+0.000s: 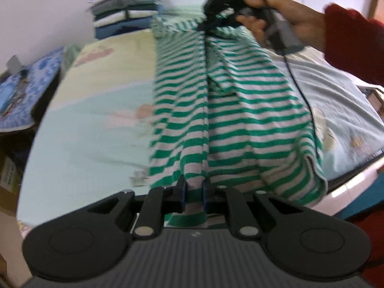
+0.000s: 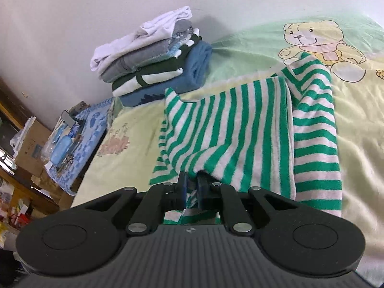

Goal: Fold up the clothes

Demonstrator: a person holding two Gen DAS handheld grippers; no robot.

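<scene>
Left wrist view: the left gripper (image 1: 194,189) pinches the near hem of the green-striped shirt (image 1: 230,110) on the bed (image 1: 91,124); at one o'clock a hand (image 1: 276,14) holds the right gripper (image 1: 217,15) onto the far edge, probably to lift both ends for a fold; its jaws are blurred.

Right wrist view: the right gripper (image 2: 192,187) is clamped on the striped shirt (image 2: 240,129); folded clothes (image 2: 153,55) sit stacked at eleven o'clock; the shirt's near hem is hidden.
</scene>
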